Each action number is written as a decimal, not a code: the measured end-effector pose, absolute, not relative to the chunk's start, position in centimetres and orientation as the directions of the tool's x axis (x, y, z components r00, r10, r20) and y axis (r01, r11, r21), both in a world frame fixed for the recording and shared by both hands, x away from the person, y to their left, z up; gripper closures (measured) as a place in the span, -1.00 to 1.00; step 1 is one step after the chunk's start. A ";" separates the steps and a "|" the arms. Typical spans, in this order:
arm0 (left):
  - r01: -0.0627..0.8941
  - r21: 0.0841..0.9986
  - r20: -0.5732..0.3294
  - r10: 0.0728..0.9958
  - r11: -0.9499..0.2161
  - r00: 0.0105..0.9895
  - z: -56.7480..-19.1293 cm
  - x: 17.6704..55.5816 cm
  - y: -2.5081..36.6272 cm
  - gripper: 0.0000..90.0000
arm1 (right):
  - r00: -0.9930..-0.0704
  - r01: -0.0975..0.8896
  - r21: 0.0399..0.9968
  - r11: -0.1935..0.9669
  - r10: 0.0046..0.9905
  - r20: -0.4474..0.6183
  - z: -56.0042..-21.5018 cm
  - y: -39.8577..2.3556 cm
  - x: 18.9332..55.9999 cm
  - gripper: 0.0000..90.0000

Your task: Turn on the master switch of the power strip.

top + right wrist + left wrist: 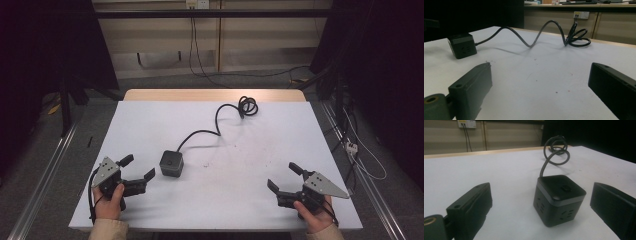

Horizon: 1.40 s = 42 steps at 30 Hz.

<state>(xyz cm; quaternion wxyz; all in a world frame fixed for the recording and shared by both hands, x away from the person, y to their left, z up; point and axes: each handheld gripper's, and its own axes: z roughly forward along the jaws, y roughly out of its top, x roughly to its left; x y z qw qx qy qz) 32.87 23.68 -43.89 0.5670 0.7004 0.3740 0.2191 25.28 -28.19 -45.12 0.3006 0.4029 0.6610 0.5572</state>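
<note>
A black cube-shaped power socket (171, 163) rests on the white table top (150, 125), left of centre. Its black cable (220, 116) snakes to the far side and ends in a coil (248, 106). My left gripper (138, 168) lies at the near left, open, its jaws pointing at the cube, which sits just beyond them (559, 200). At the near right my right gripper (284, 176) is open too, with nothing between its jaws. From it the cube (462, 45) appears far off to the left and the coil (576, 37) ahead.
The table's far wooden edge (215, 95) borders a floor with loose cables (210, 75). Metal rails (45, 175) run along both sides of the table. A small white plug strip (351, 146) lies on the floor at the right.
</note>
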 end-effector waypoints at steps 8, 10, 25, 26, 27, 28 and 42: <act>0.281 0.956 -0.125 0.753 -0.083 0.647 -43.7 32.9 23.2 -0.89 | -0.492 0.198 0.979 0.054 0.869 0.052 -45.1 -28.2 25.3 -0.90; 0.283 0.956 -0.134 0.752 -0.072 0.646 -43.7 33.0 23.1 -0.89 | -0.492 0.195 0.979 0.056 0.869 0.048 -45.0 -28.1 25.4 -0.90; 0.282 0.955 -0.124 0.742 -0.091 0.659 -43.0 33.8 21.8 -0.88 | -0.491 0.188 0.981 0.055 0.870 0.046 -44.9 -28.3 25.2 -0.89; 0.281 0.955 -0.124 0.740 -0.091 0.661 -43.0 33.8 21.7 -0.88 | -0.489 0.187 0.981 0.054 0.871 0.045 -44.9 -28.3 25.2 -0.89; 0.281 0.955 -0.124 0.740 -0.091 0.661 -43.0 33.8 21.7 -0.87 | -0.488 0.188 0.981 0.054 0.872 0.045 -44.9 -28.3 25.1 -0.89; 0.283 0.955 -0.127 0.738 -0.090 0.663 -43.0 34.0 21.5 -0.87 | -0.487 0.188 0.981 0.053 0.872 0.047 -44.9 -28.3 25.1 -0.89; 0.298 0.950 -0.144 0.717 -0.092 0.682 -42.6 34.4 20.8 -0.55 | -0.489 0.193 0.980 0.057 0.871 0.045 -45.0 -28.6 25.0 -0.88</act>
